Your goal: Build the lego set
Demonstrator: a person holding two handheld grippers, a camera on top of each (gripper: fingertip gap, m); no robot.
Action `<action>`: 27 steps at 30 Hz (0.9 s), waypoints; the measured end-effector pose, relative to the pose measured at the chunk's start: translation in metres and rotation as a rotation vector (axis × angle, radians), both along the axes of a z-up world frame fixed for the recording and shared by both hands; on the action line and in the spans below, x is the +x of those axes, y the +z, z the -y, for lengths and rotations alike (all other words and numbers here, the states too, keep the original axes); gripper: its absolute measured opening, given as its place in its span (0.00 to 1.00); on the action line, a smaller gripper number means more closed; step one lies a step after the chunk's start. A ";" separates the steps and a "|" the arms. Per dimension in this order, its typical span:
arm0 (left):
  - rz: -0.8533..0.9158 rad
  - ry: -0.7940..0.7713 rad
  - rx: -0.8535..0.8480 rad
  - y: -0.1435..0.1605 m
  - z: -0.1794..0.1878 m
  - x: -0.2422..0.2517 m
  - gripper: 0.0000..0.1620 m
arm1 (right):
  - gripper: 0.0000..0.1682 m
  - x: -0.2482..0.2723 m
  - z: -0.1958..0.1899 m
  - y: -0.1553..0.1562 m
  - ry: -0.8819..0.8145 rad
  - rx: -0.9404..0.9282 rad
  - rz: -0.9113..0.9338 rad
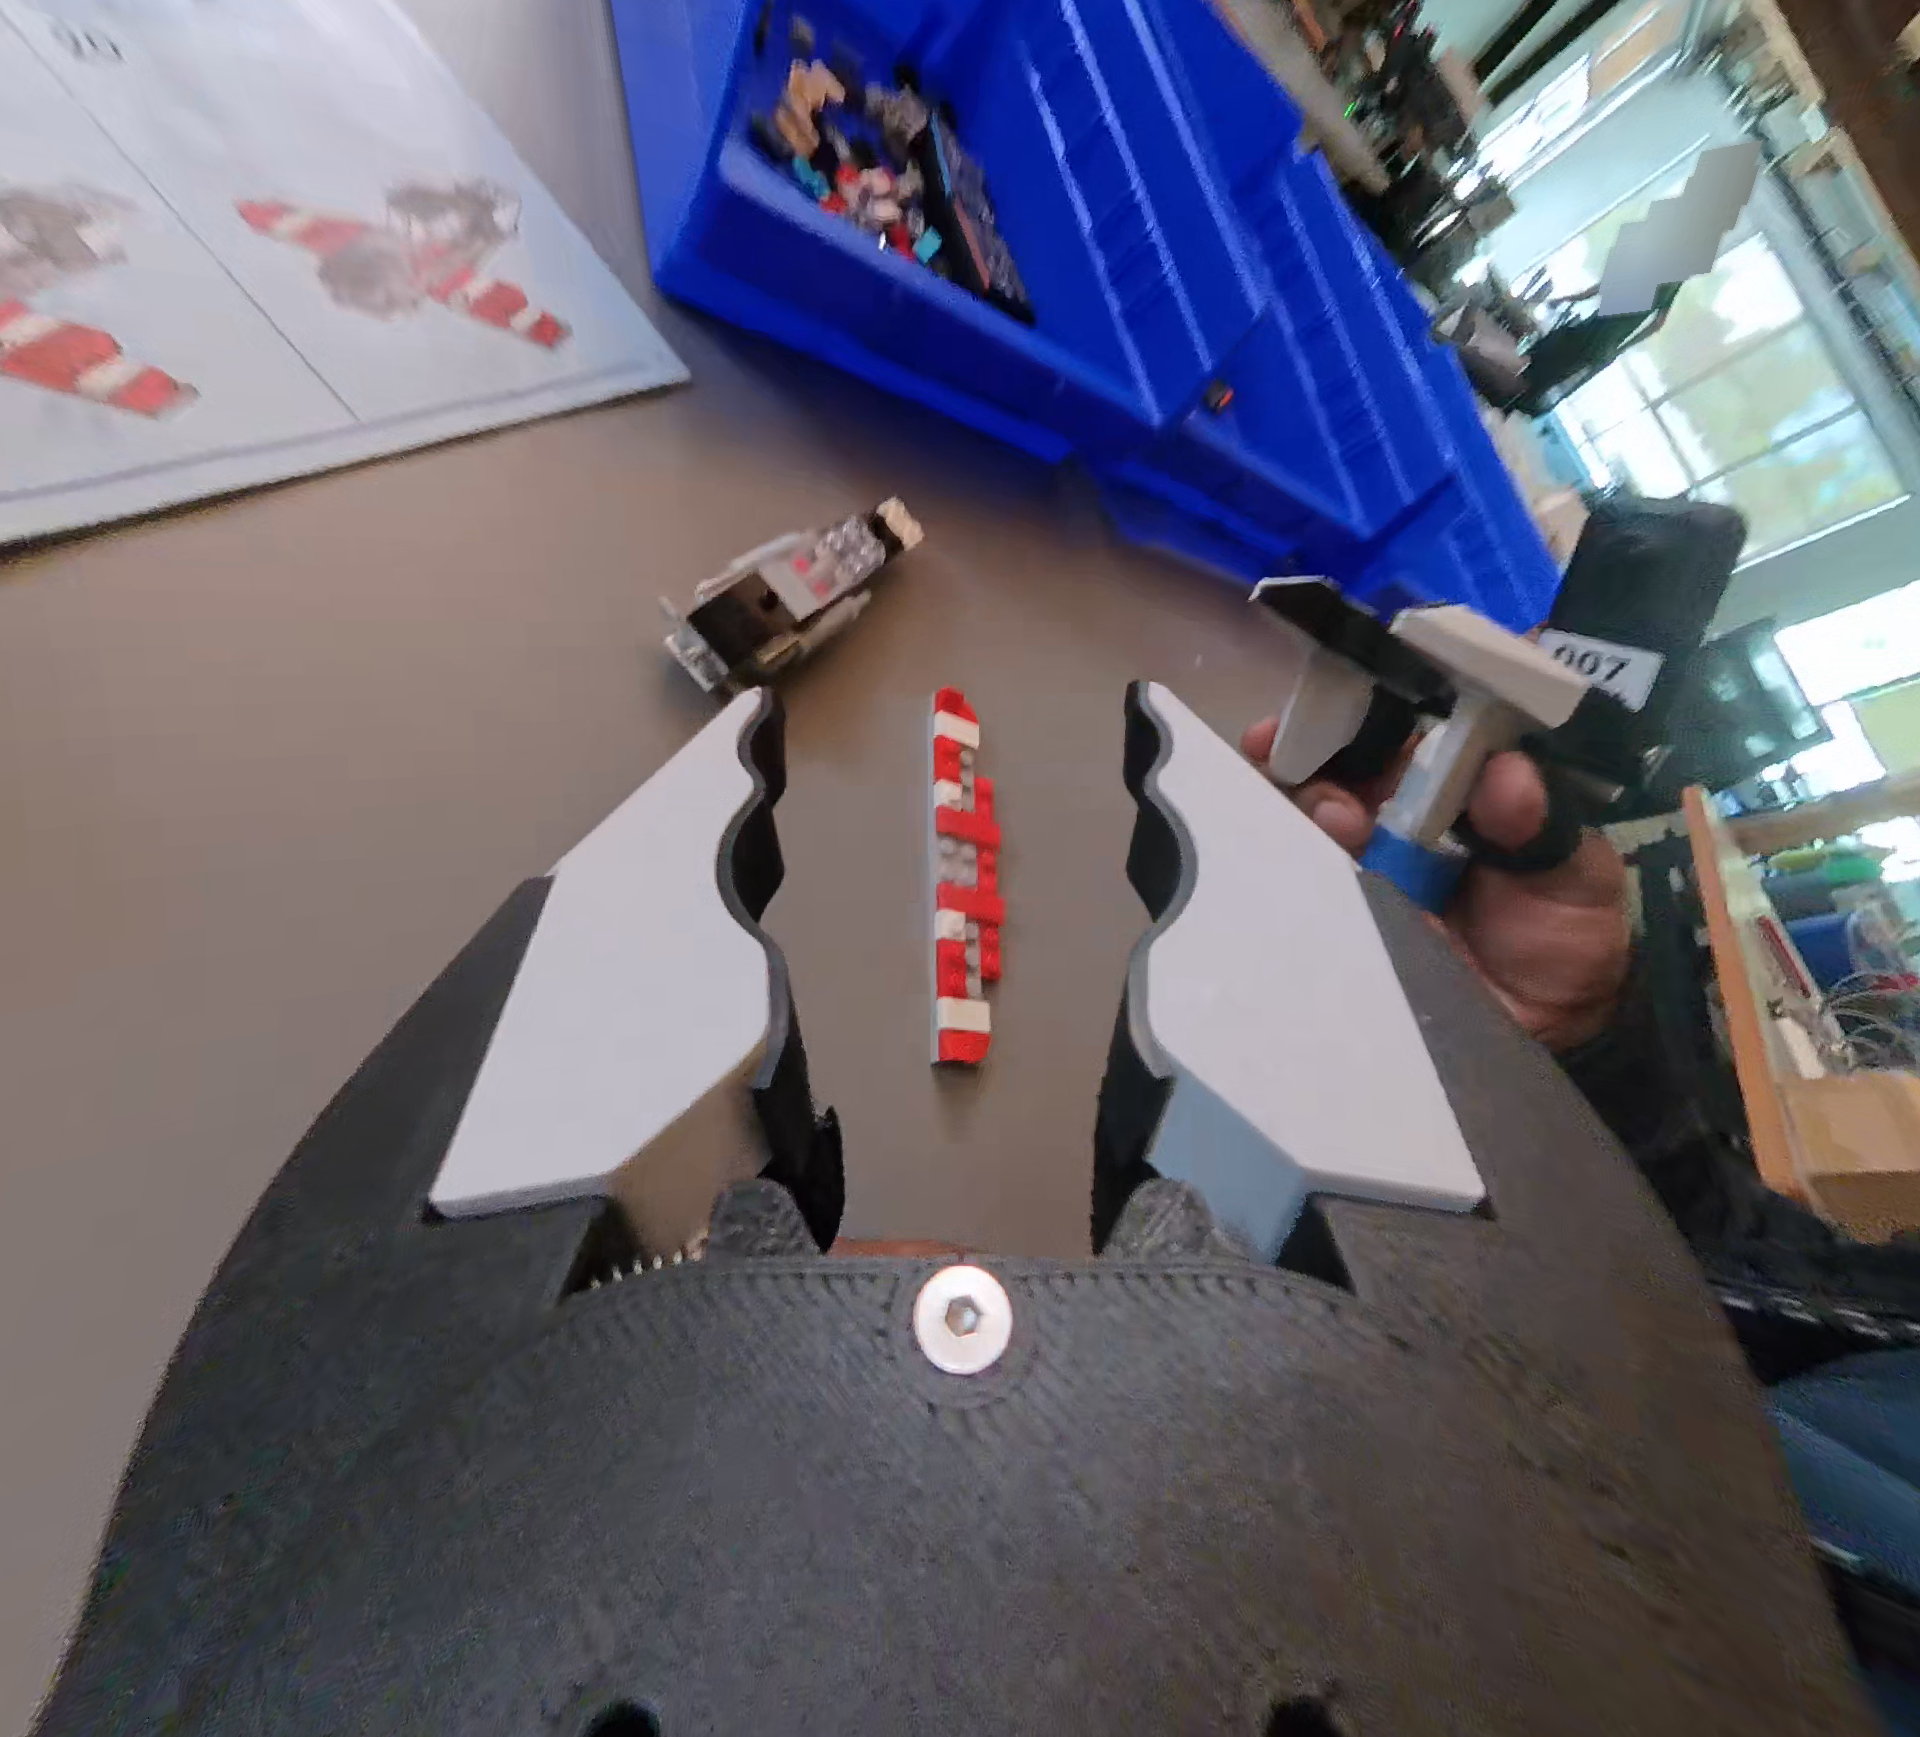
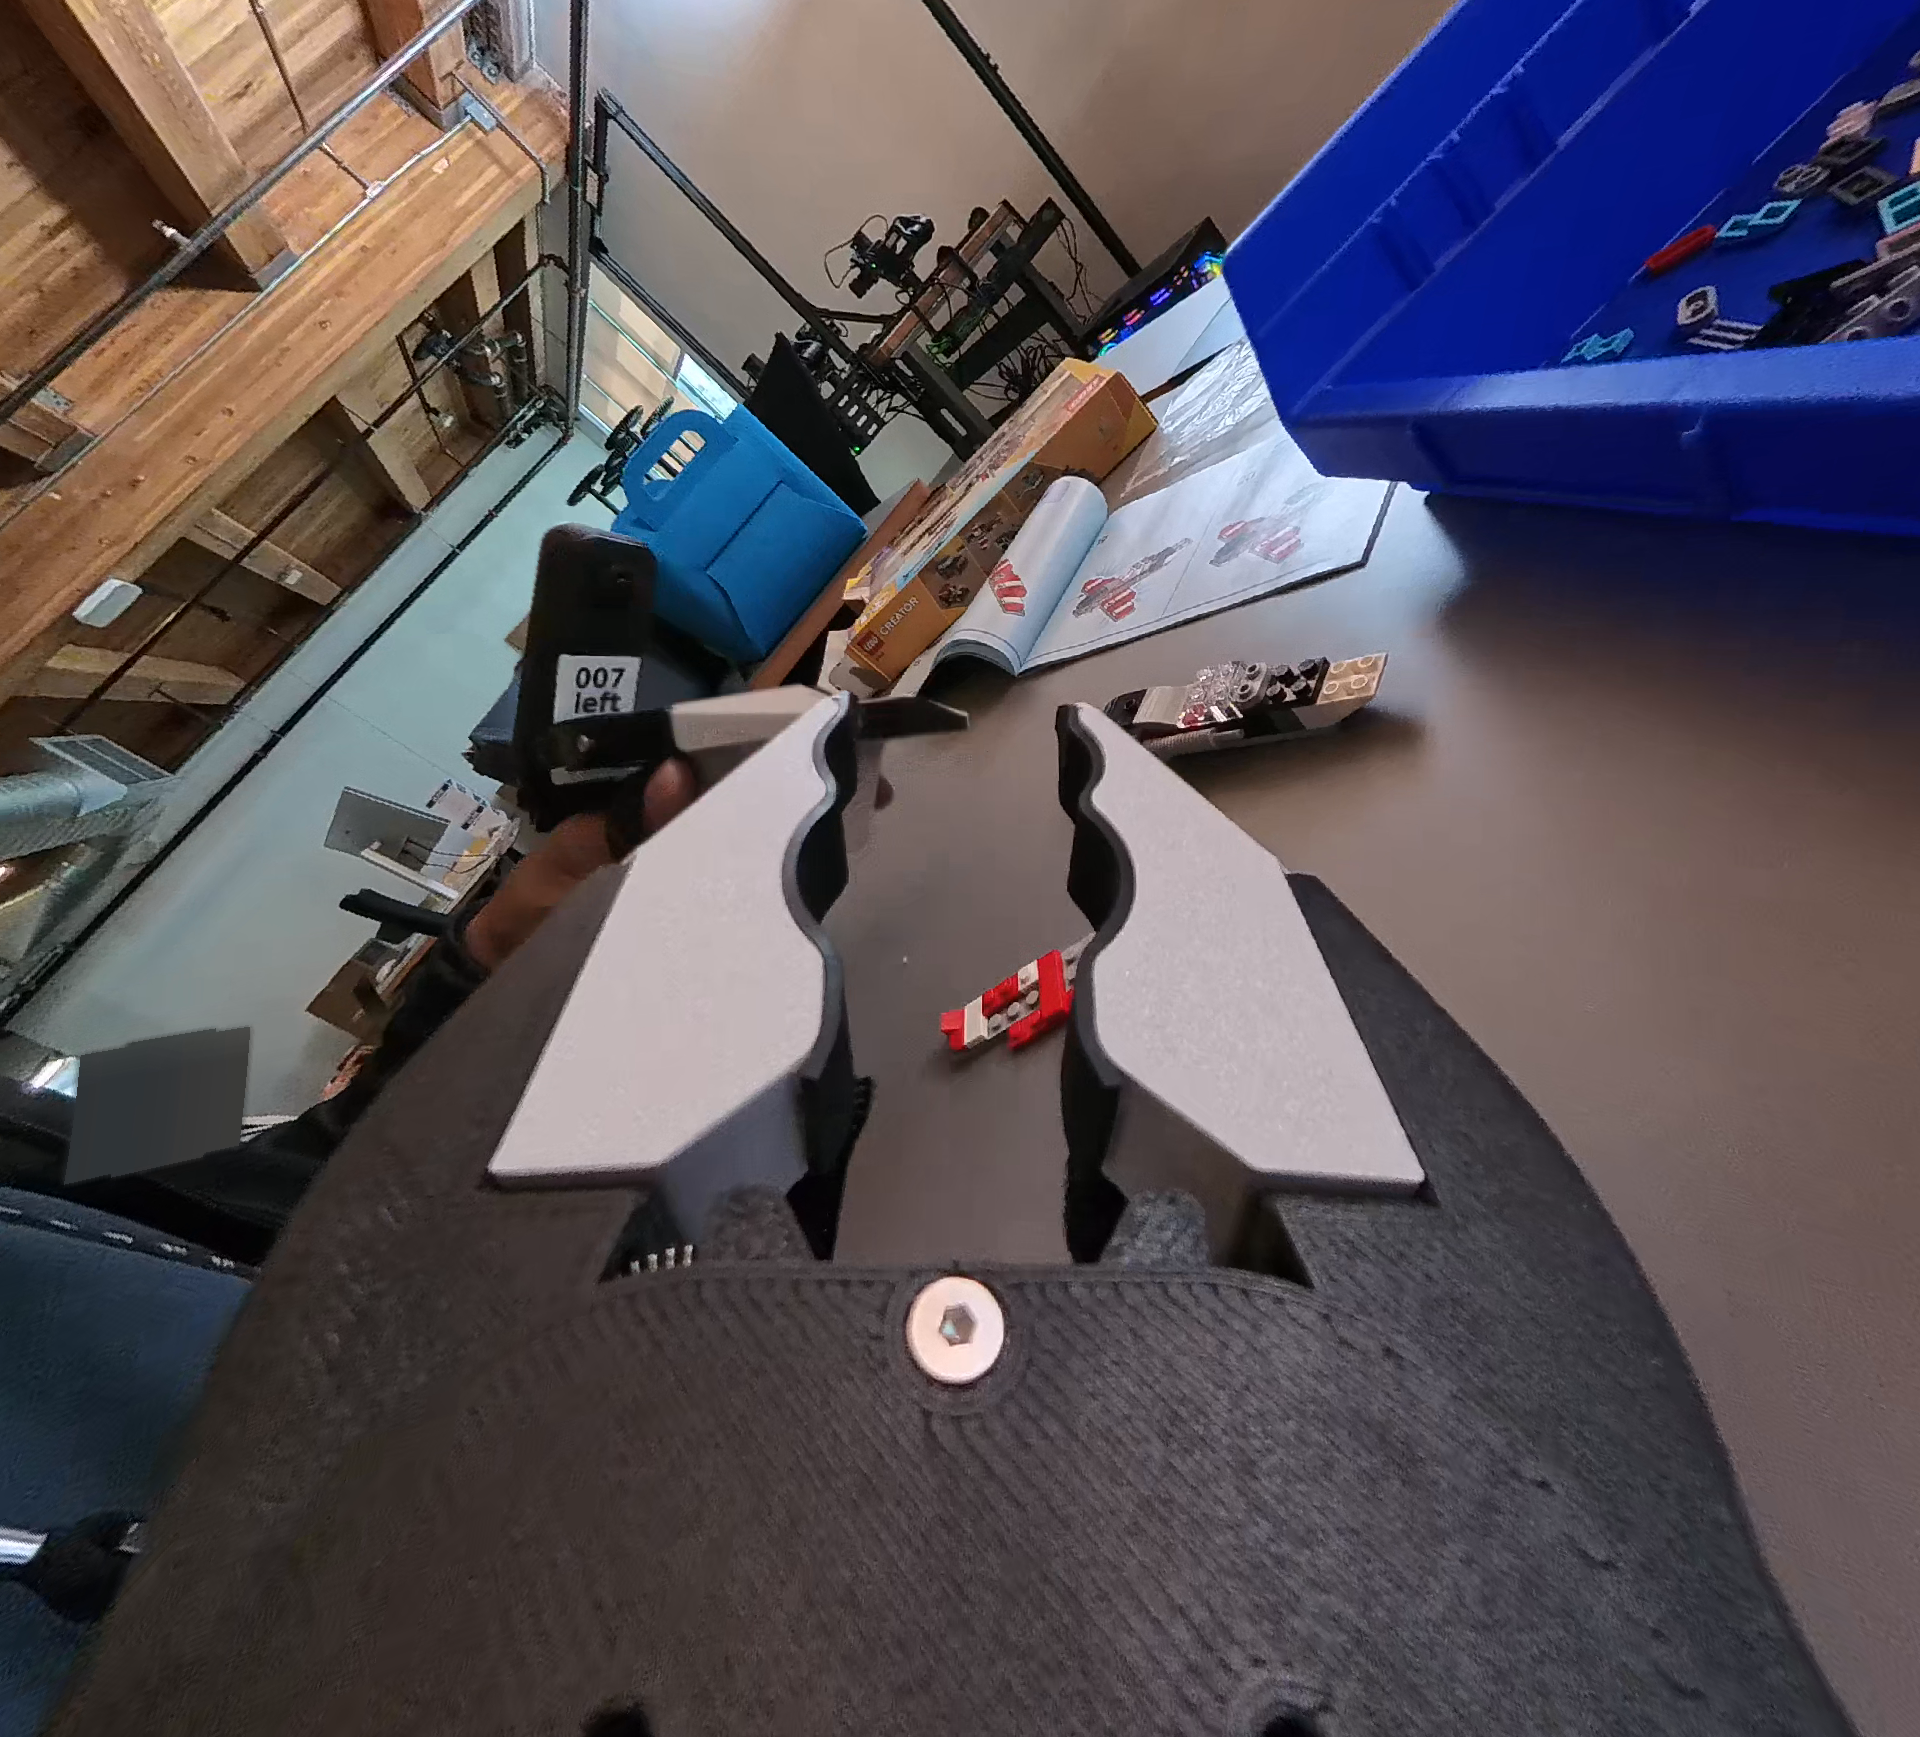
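Workshop/lab space. Exposed timber beams (image 2: 260, 264) and metal conduit (image 2: 343, 98) upper left of right wrist view; camera rig with cabling (image 2: 935, 274) upper centre. Blue parts bins (image 1: 1039, 129) along dark worktable (image 1: 312, 752), cluttered wooden shelving (image 1: 1787, 1012) right edge of left wrist view.

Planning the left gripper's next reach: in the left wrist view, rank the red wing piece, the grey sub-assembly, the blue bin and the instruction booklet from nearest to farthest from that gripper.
1. Red wing piece: on the table between the open fingers of the left gripper.
2. Grey sub-assembly: just beyond the left fingertip.
3. Instruction booklet and blue bin: both farther back, booklet left, bin right; too close to call.
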State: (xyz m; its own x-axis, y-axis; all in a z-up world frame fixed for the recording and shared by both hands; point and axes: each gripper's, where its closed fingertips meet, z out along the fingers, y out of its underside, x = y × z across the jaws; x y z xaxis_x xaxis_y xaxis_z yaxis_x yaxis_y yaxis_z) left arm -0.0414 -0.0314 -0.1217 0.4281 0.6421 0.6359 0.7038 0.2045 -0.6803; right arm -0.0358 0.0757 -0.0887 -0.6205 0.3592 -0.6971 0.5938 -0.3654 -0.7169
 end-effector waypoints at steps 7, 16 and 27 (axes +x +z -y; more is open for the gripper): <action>-0.095 -0.030 -0.006 0.015 -0.016 0.007 0.45 | 0.26 -0.008 -0.007 -0.017 -0.087 0.200 -0.029; -0.152 -0.090 -0.059 0.025 -0.050 0.018 0.51 | 0.34 -0.036 -0.046 -0.043 -0.316 0.817 -0.149; -0.154 -0.196 0.010 0.030 -0.087 0.042 0.51 | 0.38 -0.032 -0.039 -0.062 -0.295 0.921 -0.130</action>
